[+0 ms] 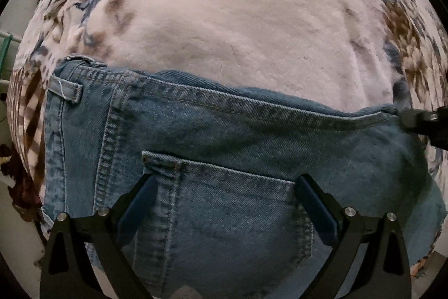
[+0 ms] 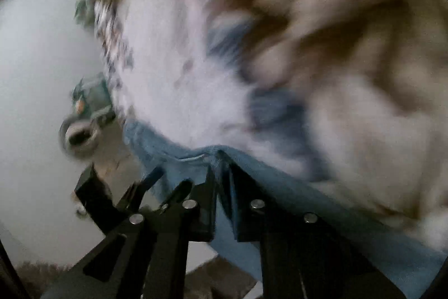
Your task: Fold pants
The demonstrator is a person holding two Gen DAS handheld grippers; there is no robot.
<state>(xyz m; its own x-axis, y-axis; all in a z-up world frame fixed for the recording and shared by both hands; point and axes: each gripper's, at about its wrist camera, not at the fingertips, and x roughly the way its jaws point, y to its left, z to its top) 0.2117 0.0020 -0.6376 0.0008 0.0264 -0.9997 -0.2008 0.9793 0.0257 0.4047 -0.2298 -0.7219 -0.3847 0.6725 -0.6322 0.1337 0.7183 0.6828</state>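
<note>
Floral blanket [image 1: 238, 27] under jeans [image 1: 224, 159]; right hand-held gripper [image 2: 221, 159] clamps denim.

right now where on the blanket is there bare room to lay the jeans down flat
The widest free patch is the pale middle of the floral blanket, just beyond the jeans and bordered by the flower prints on either side. Nearer in is crowded: the open left gripper hovers over the back pocket, and the right gripper pinches the denim edge.

My right gripper [image 2: 219, 173] pinches a fold of the jeans [image 2: 294, 201], fingers closed on the denim. Beyond lies the floral blanket [image 2: 182, 60], blurred. My left gripper [image 2: 95, 187] shows at left.
</note>
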